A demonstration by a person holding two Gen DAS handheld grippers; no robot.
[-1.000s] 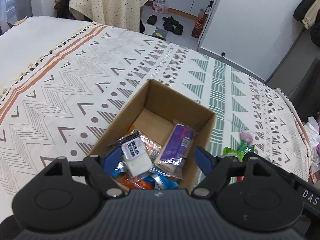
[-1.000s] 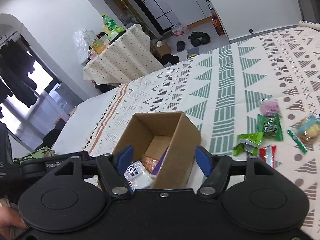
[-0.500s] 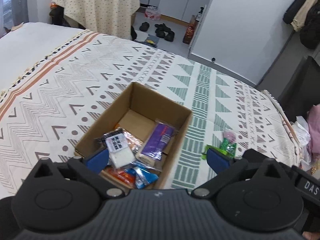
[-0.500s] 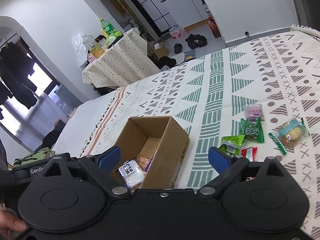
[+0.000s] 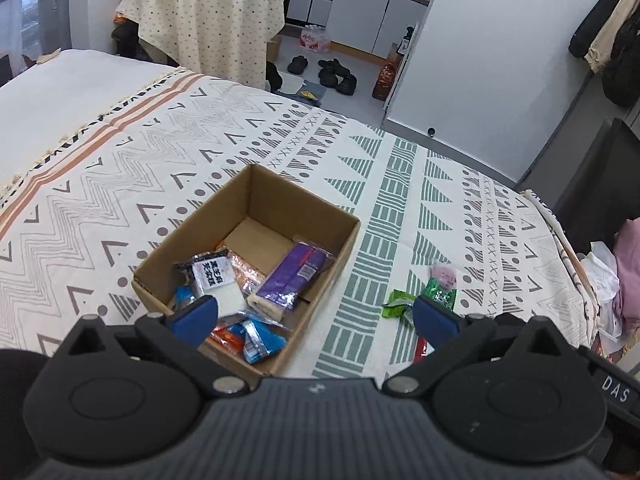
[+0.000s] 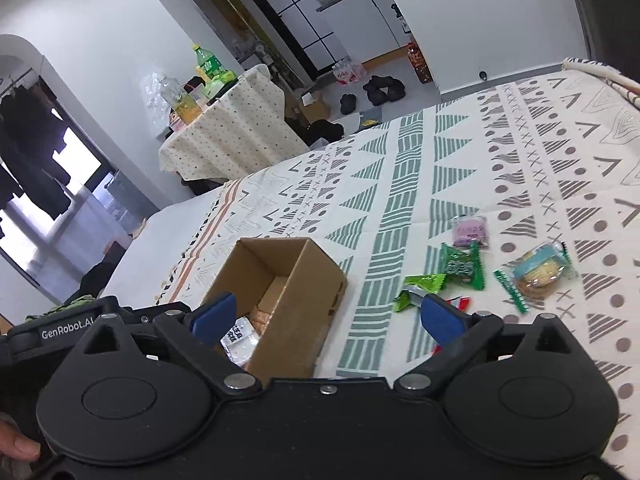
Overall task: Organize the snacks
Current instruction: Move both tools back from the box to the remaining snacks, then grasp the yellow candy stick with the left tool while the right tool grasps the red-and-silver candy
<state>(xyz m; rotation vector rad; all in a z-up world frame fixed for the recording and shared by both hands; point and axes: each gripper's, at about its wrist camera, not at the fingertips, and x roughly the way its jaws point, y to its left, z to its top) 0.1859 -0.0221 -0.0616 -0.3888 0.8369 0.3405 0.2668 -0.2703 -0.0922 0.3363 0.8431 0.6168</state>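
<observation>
Bed (image 5: 120, 184) holds a box (image 5: 344, 248) part-filled with snacks; five packets (image 6: 460, 268) remain outside. Both hand-held grippers, left (image 5: 316, 316) and right (image 6: 324, 316), have just been opening, empty.

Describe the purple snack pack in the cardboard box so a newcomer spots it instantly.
On the patterned bedspread sits an open cardboard box, partly filled with wrapped snacks. The purple snack pack lies inside along the box's right wall, a long bar in a clear wrapper. It is the only purple item there; beside it are a black-and-white packet and blue wrappers.
</observation>
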